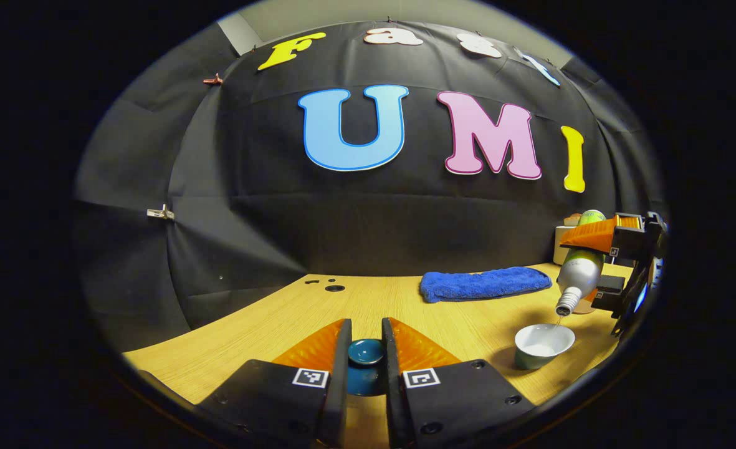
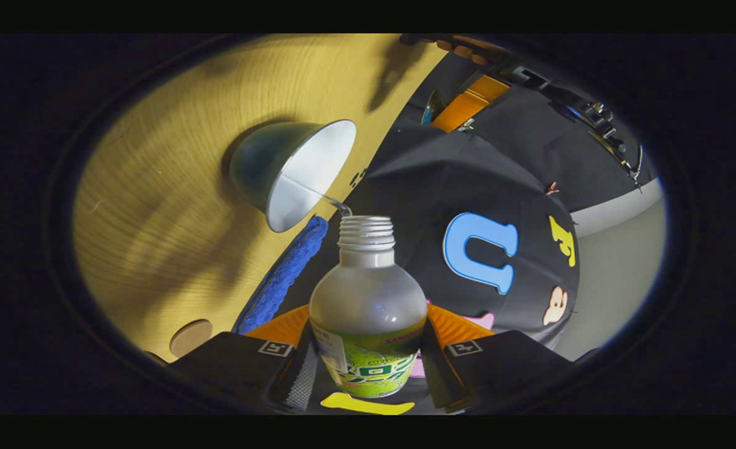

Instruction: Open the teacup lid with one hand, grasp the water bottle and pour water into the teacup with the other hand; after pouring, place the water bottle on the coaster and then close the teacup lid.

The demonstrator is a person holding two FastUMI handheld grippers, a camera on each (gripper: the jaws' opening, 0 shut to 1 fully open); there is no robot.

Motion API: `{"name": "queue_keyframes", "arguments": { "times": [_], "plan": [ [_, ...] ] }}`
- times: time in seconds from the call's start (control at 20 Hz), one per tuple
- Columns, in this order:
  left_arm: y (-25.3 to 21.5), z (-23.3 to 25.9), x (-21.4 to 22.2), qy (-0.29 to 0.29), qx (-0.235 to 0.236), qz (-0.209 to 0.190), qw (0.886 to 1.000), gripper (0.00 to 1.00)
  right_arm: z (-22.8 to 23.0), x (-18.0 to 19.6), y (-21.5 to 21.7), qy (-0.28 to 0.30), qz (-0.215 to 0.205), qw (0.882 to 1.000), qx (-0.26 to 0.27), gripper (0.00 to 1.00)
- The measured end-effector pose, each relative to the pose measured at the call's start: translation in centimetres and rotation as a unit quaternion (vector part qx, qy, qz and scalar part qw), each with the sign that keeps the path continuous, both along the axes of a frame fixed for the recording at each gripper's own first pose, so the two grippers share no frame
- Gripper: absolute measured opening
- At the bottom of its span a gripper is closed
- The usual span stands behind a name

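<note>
Right hand-held gripper [image 2: 368,368] tilts frosted bottle [image 2: 368,312] over round teacup [image 2: 293,171].

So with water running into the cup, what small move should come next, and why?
Probably hold the tilt briefly, then right the clear plastic water bottle: a thin stream runs into the white-lined teacup, and the left gripper holds the dark teal lid aside.

Bottle pouring, cup open.
Water bottle [image 2: 368,312] tipped, uncapped, thin stream entering lidless teacup [image 2: 293,171]; blue lid [image 1: 366,352] held apart; round coaster [image 2: 191,337] bare.
</note>
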State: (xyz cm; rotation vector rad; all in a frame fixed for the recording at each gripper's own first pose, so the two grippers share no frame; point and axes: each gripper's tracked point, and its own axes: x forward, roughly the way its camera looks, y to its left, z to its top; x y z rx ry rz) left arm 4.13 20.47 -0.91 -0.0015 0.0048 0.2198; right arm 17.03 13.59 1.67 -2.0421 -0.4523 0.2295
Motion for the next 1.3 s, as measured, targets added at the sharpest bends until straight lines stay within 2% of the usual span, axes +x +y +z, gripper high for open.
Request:
{"name": "queue_keyframes", "arguments": {
  "times": [0.45, 0.65, 1.1, 1.3],
  "plan": [
    [0.0, 0.0, 0.0, 0.0, 0.0, 0.0, 1.0, 0.29, 1.2, 0.2, 0.4, -0.02, 0.015, 0.999, -0.031, 0.74],
    [0.1, 0.0, 0.0, 0.0, 0.0, 0.0, 1.0, 0.29, 1.8, -0.3, 1.3, -0.032, 0.034, 0.998, -0.038, 0.74],
    [0.1, 0.0, 0.1, 0.0, 0.0, -0.001, 1.0, 0.29, 2.1, 0.0, 1.6, -0.046, 0.041, 0.996, -0.059, 0.74],
    [-0.5, -0.1, 0.1, 0.0, -0.001, -0.014, 1.0, 0.3, 2.2, 0.1, 1.6, -0.054, 0.042, 0.995, -0.069, 0.74]
  ]
}}
